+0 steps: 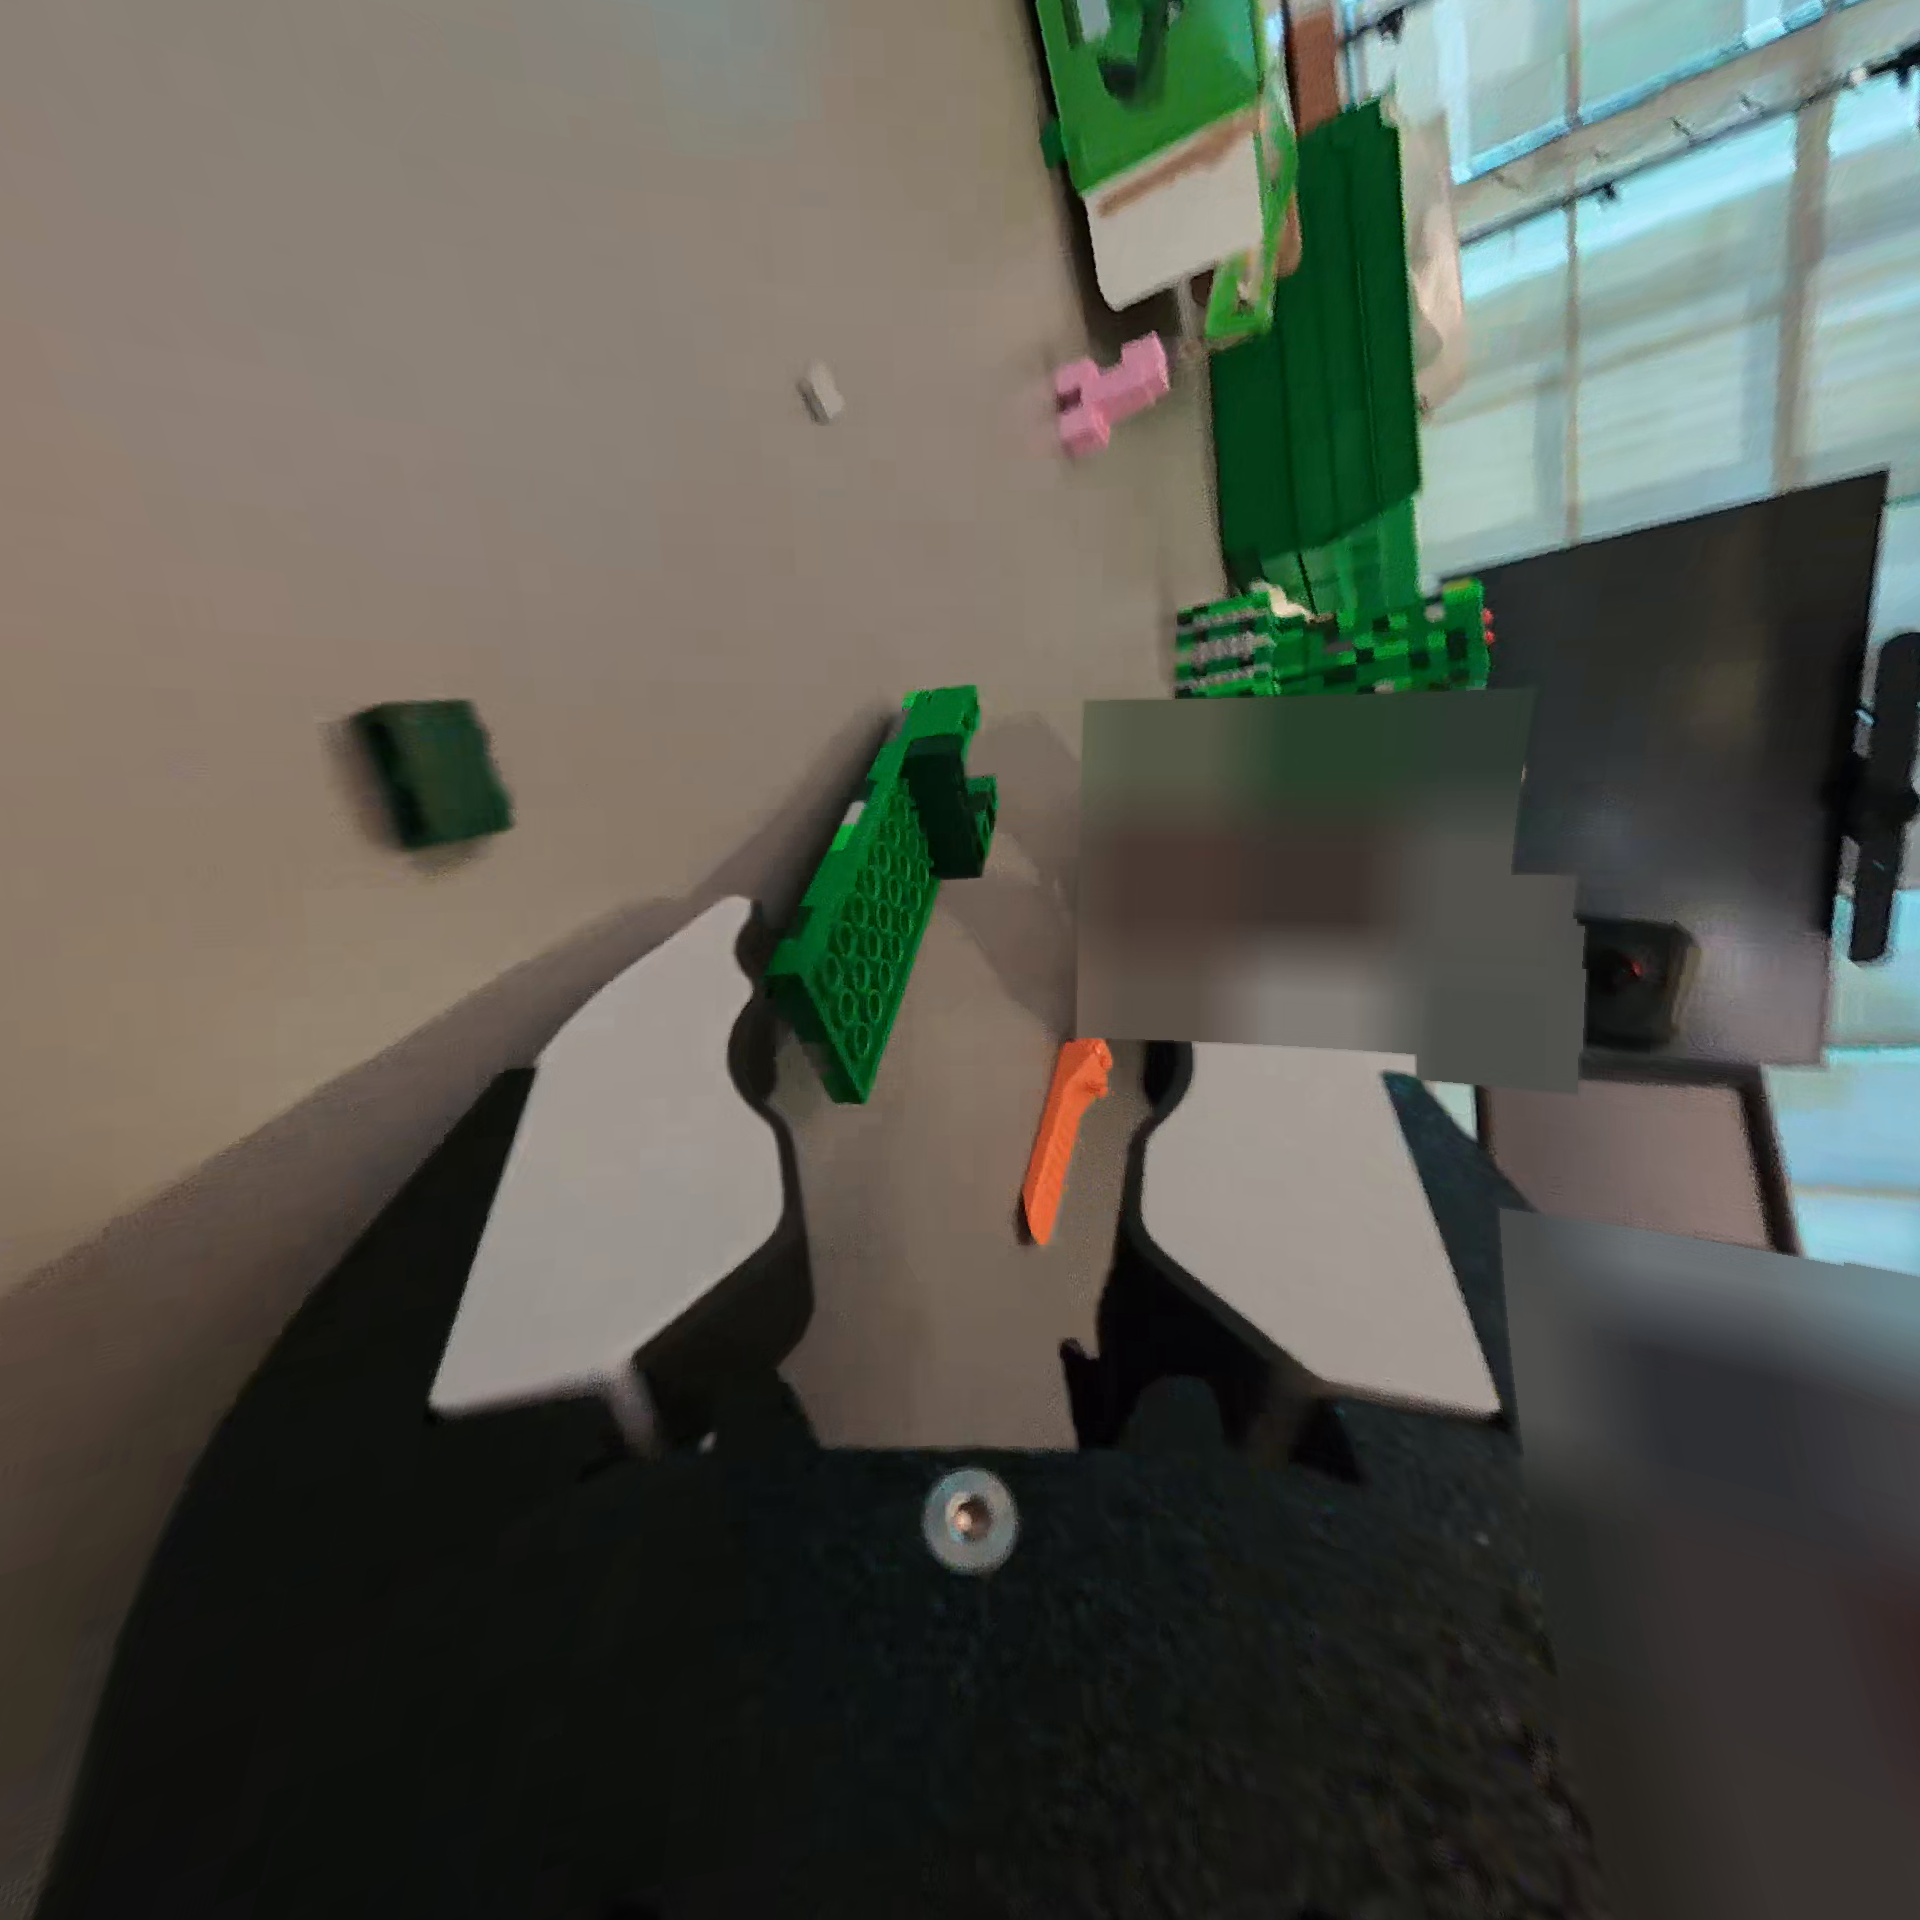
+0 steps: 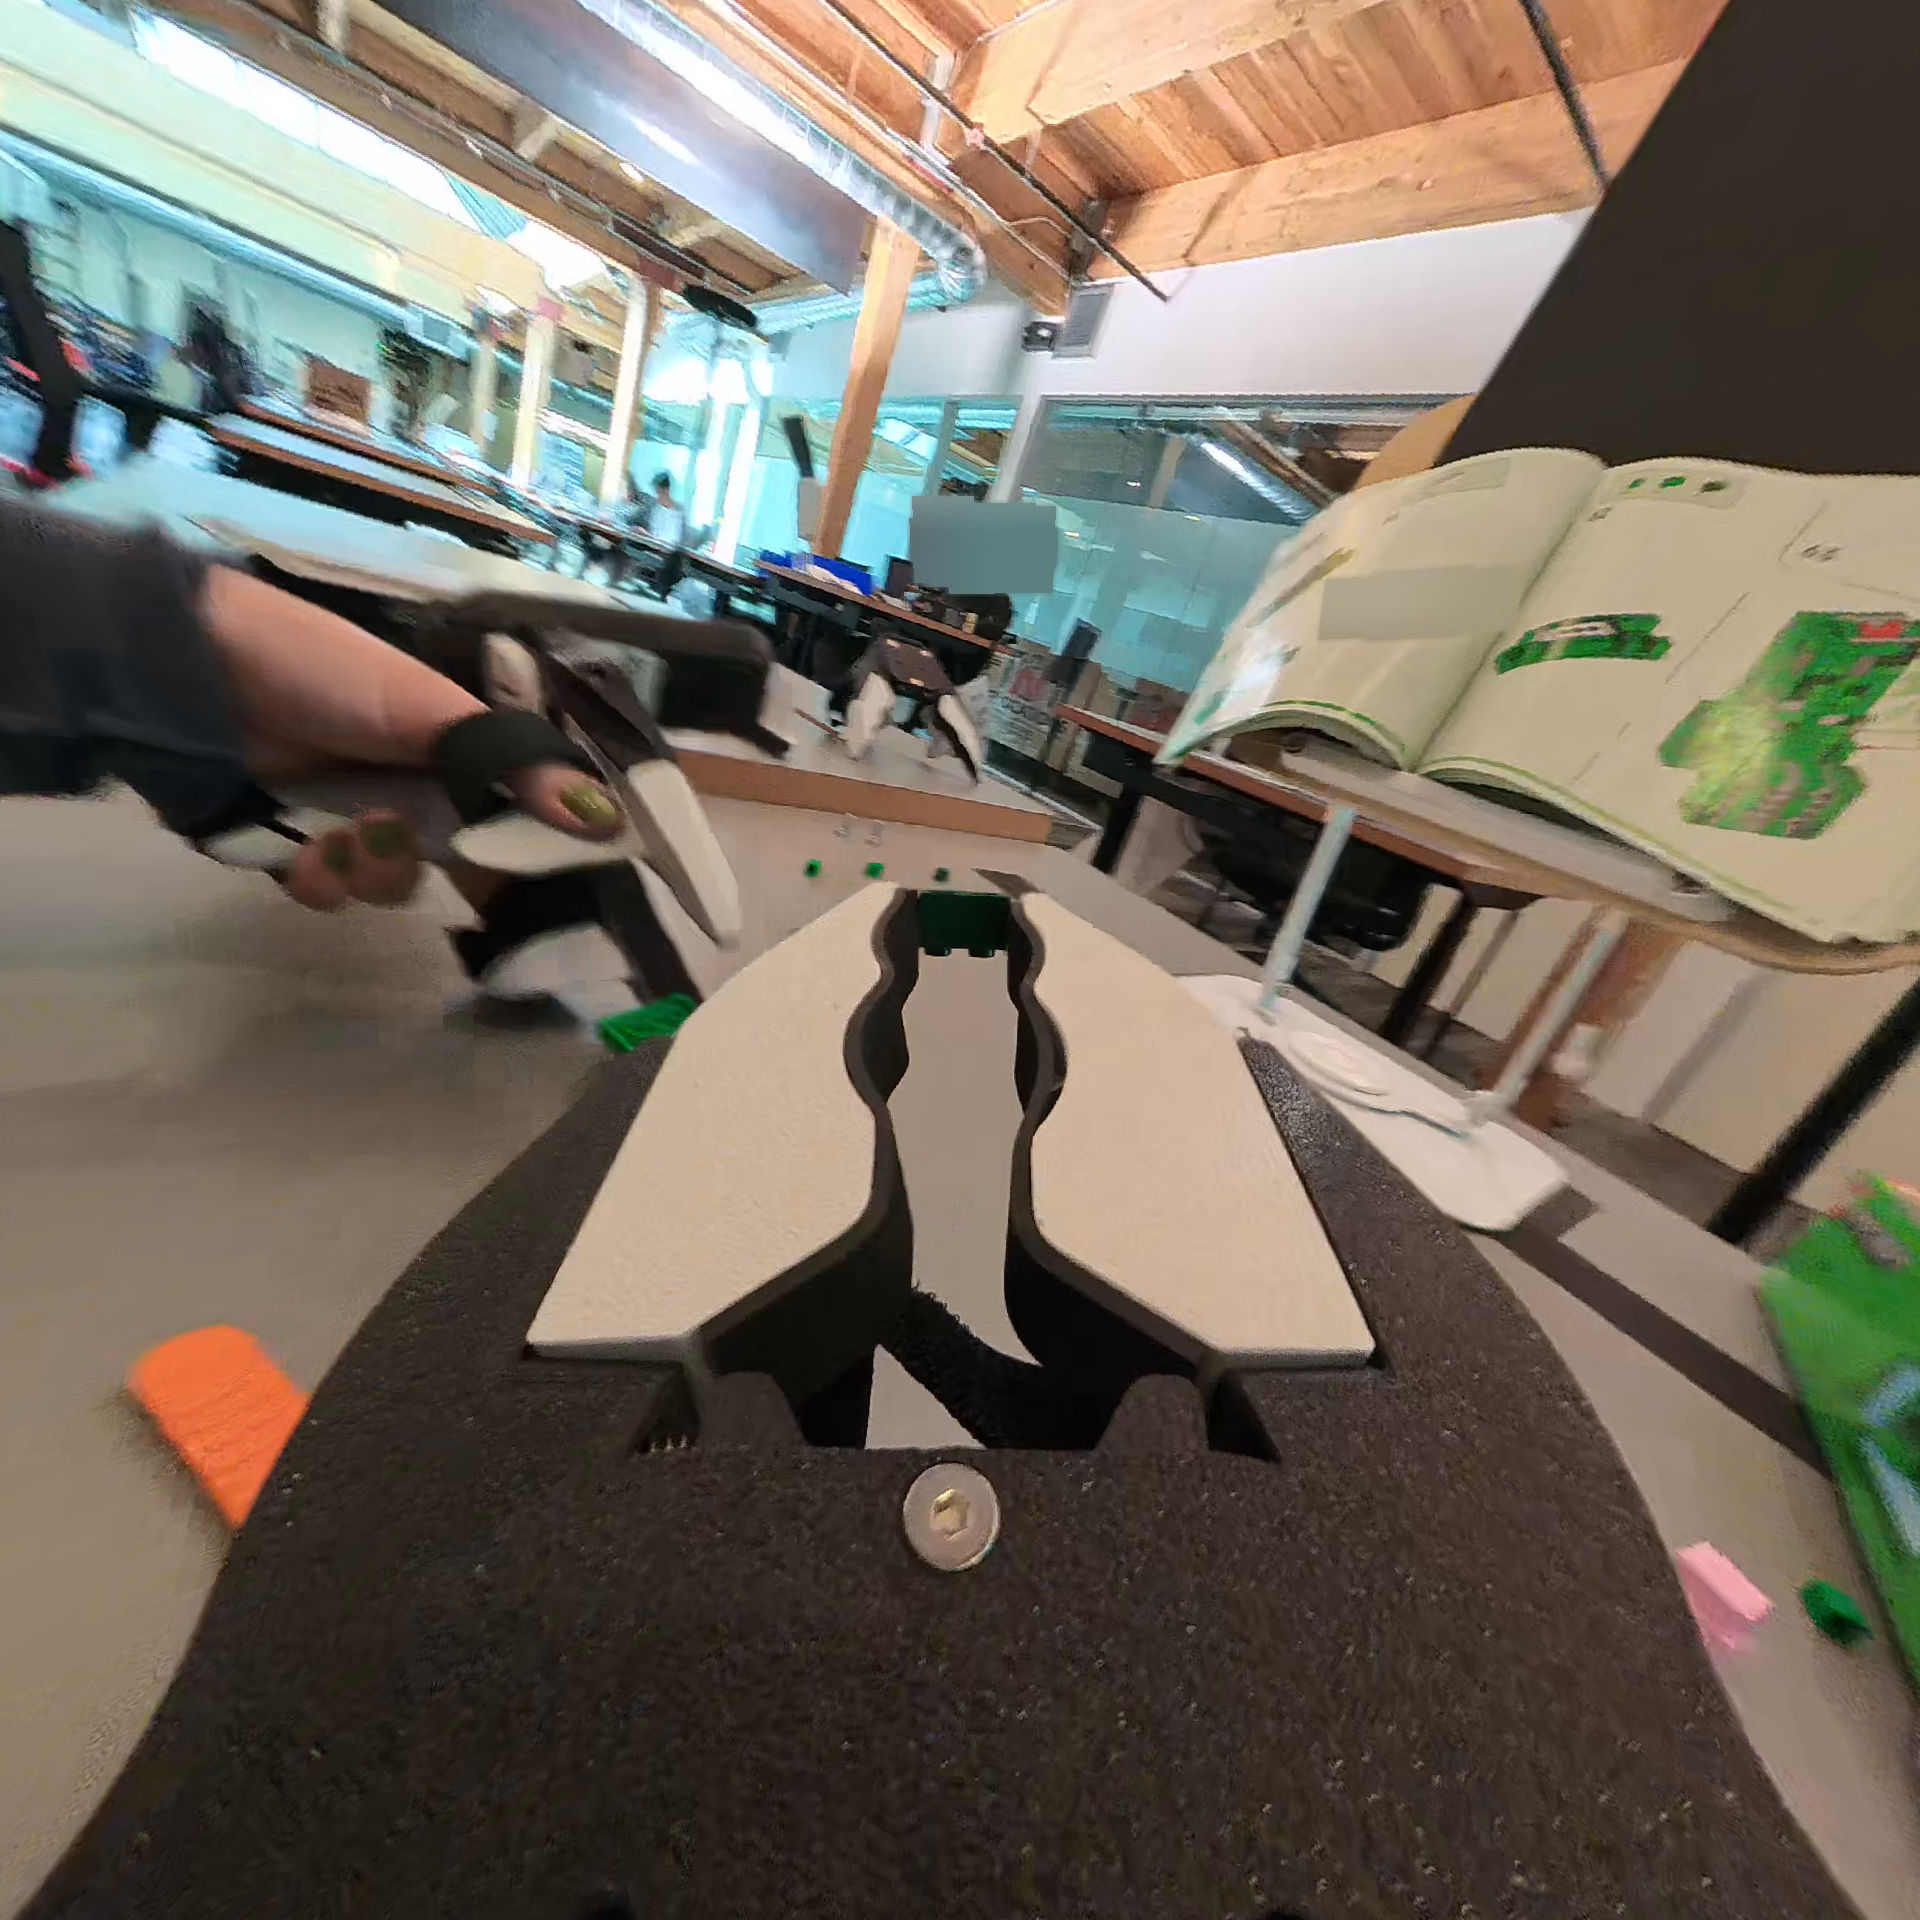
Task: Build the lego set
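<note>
In the left wrist view my left gripper (image 1: pixel 956 997) is open and empty, low over the grey table (image 1: pixel 520 416). A bright green studded plate (image 1: pixel 862 956) carrying a dark green brick (image 1: pixel 951 810) lies just off its left fingertip. An orange brick separator (image 1: pixel 1060 1153) lies between the fingers. In the right wrist view my right gripper (image 2: pixel 961 902) is shut on a small dark green brick (image 2: pixel 961 925), pinched at the fingertips. The left gripper (image 2: pixel 623 914), held by a hand, is at the left, with the green plate (image 2: pixel 644 1023) under it.
A flat dark green piece (image 1: pixel 436 769), a small grey piece (image 1: pixel 823 393), a pink piece (image 1: pixel 1112 400), a green baseplate (image 1: pixel 1320 416), a green built block (image 1: pixel 1330 644) and the set's box (image 1: pixel 1164 125) are on the table. An open instruction booklet (image 2: pixel 1558 675) rests on a stand at the right. The flat dark green piece (image 1: pixel 436 769) lies some 6 centimetres from my left tips, 20 centimetres from my right tips.
</note>
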`<state>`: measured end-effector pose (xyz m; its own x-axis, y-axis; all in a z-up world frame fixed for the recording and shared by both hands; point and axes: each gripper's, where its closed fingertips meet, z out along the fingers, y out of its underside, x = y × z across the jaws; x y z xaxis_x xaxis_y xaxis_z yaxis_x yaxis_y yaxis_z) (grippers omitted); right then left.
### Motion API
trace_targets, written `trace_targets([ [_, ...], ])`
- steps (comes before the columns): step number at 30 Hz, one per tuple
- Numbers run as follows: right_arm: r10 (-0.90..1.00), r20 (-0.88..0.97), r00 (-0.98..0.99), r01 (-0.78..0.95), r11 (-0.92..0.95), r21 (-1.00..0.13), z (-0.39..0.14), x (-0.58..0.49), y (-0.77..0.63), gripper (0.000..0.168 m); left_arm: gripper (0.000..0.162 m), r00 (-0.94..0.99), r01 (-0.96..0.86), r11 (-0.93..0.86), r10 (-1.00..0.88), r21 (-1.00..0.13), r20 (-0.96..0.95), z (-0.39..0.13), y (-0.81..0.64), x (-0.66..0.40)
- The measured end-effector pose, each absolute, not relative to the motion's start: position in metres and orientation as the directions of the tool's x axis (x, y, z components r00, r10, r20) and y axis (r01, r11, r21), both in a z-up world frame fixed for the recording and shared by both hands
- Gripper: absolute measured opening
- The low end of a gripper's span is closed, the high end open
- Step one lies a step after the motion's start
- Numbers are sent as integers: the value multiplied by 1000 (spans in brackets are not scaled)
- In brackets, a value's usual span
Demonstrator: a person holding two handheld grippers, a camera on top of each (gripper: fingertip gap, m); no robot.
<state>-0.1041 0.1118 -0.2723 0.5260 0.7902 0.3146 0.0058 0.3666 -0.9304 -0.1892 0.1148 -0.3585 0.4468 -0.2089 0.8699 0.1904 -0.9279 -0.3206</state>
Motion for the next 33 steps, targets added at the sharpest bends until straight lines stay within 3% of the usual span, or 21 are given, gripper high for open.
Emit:
trace_targets([
  [1, 751, 346, 562, 44, 391, -919, -272, -103, 115, 16, 79, 492, 234, -908, -198, -348, 848, -355, 116, -201],
  [3, 672, 448, 590, 151, 454, -878, -275, -106, 118, 16, 76, 575, 320, -784, -286, -532, 766, -328, 124, -221],
  [5, 634, 543, 551, 228, 511, -829, -280, -117, 113, 16, 73, 634, 267, -692, -398, -671, 663, -300, 117, -214],
  [9, 572, 670, 473, 282, 622, -730, -283, -134, 99, 16, 43, 567, 40, -594, -649, -804, 508, -264, 95, -159],
  [13, 556, 713, 427, 302, 656, -692, -287, -141, 94, 16, 26, 579, -156, -592, -703, -791, 412, -279, 89, -142],
  [17, 576, 704, 416, 298, 645, -703, -290, -142, 94, 16, 29, 561, -185, -637, -694, -748, 452, -289, 86, -138],
  [26, 551, 740, 386, 339, 661, -670, -295, -146, 94, 16, 12, 531, -176, -693, -665, -700, 525, -299, 94, -133],
  [30, 558, 723, 406, 332, 647, -686, -294, -146, 97, 16, 7, 545, -237, -667, -693, -706, 472, -302, 97, -134],
  [33, 533, 669, 517, 315, 609, -728, -283, -132, 111, 28, 7, 581, -345, -620, -731, -705, 359, -300, 109, -149],
])
